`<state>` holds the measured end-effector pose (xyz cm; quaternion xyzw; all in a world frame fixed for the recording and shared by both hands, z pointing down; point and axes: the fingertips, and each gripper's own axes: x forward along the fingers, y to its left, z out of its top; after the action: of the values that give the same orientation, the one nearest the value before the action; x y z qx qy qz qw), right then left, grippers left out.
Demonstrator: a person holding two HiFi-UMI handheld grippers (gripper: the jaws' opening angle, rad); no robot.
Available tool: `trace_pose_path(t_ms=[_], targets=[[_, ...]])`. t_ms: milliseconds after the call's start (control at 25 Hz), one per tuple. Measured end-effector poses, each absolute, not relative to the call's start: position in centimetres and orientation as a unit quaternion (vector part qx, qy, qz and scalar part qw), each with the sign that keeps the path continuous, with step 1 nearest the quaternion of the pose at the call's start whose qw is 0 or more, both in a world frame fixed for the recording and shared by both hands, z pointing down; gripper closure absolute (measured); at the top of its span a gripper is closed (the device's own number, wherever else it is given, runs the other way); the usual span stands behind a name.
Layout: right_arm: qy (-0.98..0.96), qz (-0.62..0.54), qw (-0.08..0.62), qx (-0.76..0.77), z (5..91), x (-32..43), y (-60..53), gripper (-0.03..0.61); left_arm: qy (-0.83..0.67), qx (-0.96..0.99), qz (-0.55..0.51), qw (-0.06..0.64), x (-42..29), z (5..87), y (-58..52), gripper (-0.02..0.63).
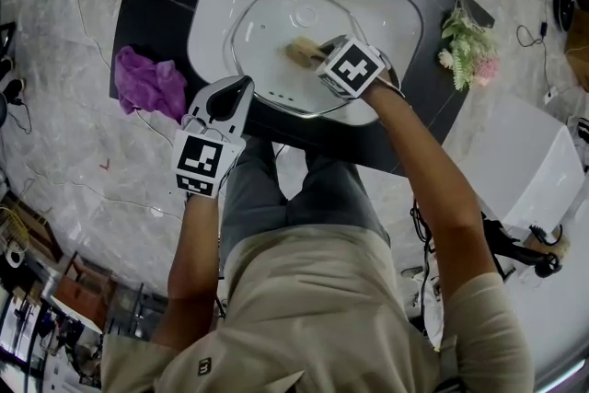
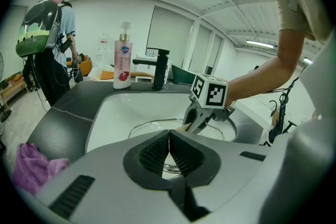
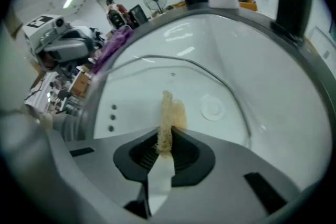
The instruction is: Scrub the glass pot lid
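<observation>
The glass pot lid (image 1: 271, 32) lies in the white sink (image 1: 386, 9), its knob (image 3: 212, 107) facing up. My right gripper (image 1: 319, 56) is shut on a beige scrub sponge (image 1: 301, 51), which rests on the lid near the knob. In the right gripper view the sponge (image 3: 169, 115) sticks out from between the jaws over the lid (image 3: 231, 94). My left gripper (image 1: 236, 91) hovers at the sink's front left rim, away from the lid. Its jaws (image 2: 169, 148) are shut with nothing between them. From the left gripper view, the right gripper (image 2: 195, 124) shows over the lid (image 2: 149, 126).
A purple cloth (image 1: 152, 83) lies on the black counter left of the sink. A black faucet (image 2: 157, 68) and a pink soap bottle (image 2: 122, 63) stand behind the sink. Artificial flowers (image 1: 469, 46) lie at the counter's right end. A person with a backpack (image 2: 44, 44) stands far left.
</observation>
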<state>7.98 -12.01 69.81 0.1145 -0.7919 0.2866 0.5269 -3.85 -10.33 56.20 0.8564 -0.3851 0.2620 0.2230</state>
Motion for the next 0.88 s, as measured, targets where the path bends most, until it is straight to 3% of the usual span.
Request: trace_pose_path(t_ms=[160,280,600,880], targets=[[-0.838,0.281,0.468,-0.015,65.1,1.4,-7.0,0.531,-0.390,0.855,0.260,0.223,-4.2,56.1,-10.4,0.597],[-0.846,0.262,0.462,-0.052,63.4,-0.4,-5.6,0.531,-0.392,0.854,0.258,0.223,-4.3,56.0,-10.4,0.598],[-0.841,0.258,0.471,-0.059,63.4,-0.5,-5.9,0.531,-0.392,0.855,0.255,0.226,-4.3,56.1,-10.3,0.598],[-0.819,0.331,0.469,0.008,66.8,1.0,-10.4,0.531,-0.394,0.853,0.254,0.229,-4.7,56.4,-10.1,0.598]])
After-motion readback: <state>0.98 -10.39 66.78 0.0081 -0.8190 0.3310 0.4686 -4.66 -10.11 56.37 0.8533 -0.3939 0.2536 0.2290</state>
